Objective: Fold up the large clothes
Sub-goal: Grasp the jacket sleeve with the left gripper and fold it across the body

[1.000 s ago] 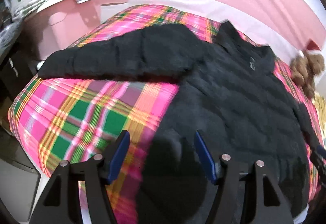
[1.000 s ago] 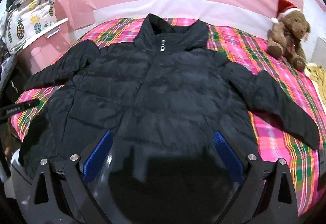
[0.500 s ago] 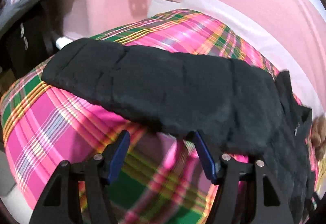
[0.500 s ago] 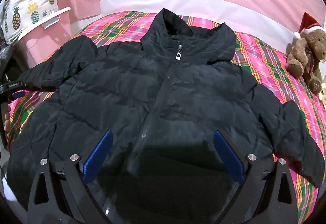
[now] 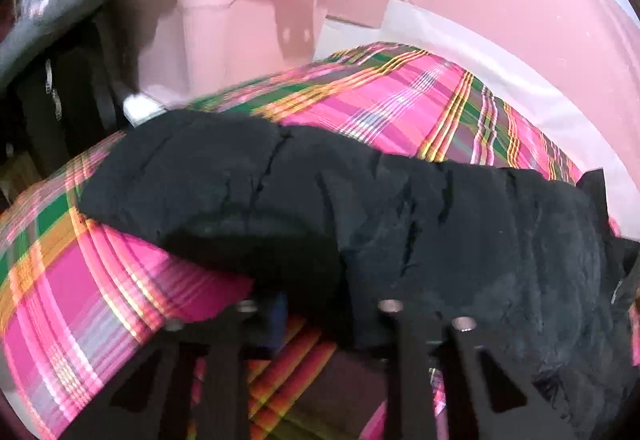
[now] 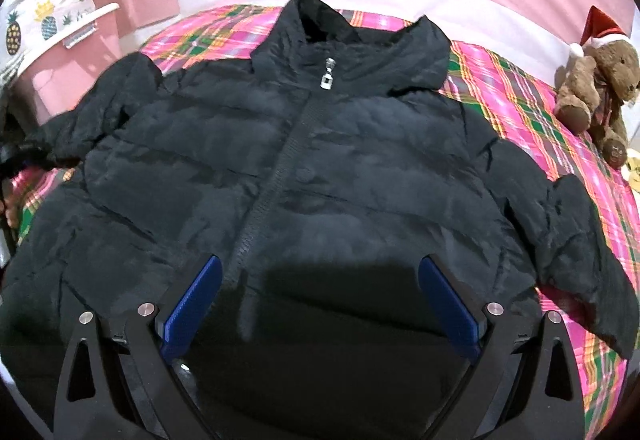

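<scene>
Black quilted nylon puffer jacket (image 6: 320,176), zipped to the collar, lying front-up and spread flat on a bed under a pink, green and yellow plaid cover (image 6: 532,108); collar at 12 o'clock in the right wrist view, hem at 6 o'clock, one sleeve running out toward 9 o'clock, the other (image 6: 580,232) toward 4 o'clock. Silver zip pull (image 6: 327,74) sits just below the collar. Left gripper (image 5: 320,304): jaws have just been closing, and in the left wrist view the lower edge of the 9 o'clock sleeve (image 5: 280,192) sits between them; blur and dark cloth hide the pads, so whether they truly pinch it cannot be told. Right gripper (image 6: 320,304): jaws spread wide, blue pads (image 6: 192,304) hovering over the lower chest, nothing between them. Handling, by judgement: light, soft, bulky, springy fill that will likely puff back out of a fold; shell looks slick, so a shallow pinch may slip. Best holds are probably the cuff or sleeve seam and the hem corners, taking shell and padding together. Also present: brown teddy bear in a red Santa hat (image 6: 596,80) at 2 o'clock; pink plastic bin (image 5: 224,24) with pineapple-print cloth (image 6: 48,12) at 10 o'clock.
</scene>
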Tool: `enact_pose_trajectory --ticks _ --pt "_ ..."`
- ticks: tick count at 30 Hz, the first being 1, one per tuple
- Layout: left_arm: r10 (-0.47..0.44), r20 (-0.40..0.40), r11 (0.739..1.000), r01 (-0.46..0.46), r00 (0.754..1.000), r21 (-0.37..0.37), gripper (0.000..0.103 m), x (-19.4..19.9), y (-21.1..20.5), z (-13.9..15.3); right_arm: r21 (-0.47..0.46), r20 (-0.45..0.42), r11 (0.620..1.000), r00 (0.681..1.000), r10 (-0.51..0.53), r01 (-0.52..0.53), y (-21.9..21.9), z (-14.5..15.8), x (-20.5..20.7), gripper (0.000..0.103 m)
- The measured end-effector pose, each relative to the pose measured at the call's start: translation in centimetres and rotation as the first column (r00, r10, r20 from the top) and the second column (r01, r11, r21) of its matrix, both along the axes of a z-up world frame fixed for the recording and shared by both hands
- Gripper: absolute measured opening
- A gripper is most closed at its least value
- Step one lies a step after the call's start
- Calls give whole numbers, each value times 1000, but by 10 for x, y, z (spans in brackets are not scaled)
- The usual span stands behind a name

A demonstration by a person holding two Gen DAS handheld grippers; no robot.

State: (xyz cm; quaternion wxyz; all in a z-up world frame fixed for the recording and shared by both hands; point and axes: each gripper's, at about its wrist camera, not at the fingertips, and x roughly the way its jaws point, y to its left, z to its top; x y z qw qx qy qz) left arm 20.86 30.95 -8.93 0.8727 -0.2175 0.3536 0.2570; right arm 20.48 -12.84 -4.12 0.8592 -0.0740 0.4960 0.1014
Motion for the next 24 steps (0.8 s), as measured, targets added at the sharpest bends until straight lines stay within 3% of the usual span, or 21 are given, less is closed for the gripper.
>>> enact_pose_trajectory --ticks 4,11,15,18,24 --pt "-42 43 998 40 998 47 12 -4 -9 34 -10 12 1000 1000 -13 13 -8 2 -5 99" --pt "-190 173 971 159 966 178 11 -22 -55 136 -21 39 999 999 -35 36 -25 11 -20 98" --pt "-306 232 942 259 923 211 11 -14 -99 180 13 57 997 996 -75 74 -42 21 -26 98" --pt "-397 255 912 350 882 212 11 1 -138 198 41 67 993 991 -114 111 -57 28 -30 98" --pt "-576 231 817 547 784 180 12 40 -223 194 98 83 981 981 -177 168 -90 35 -38 98"
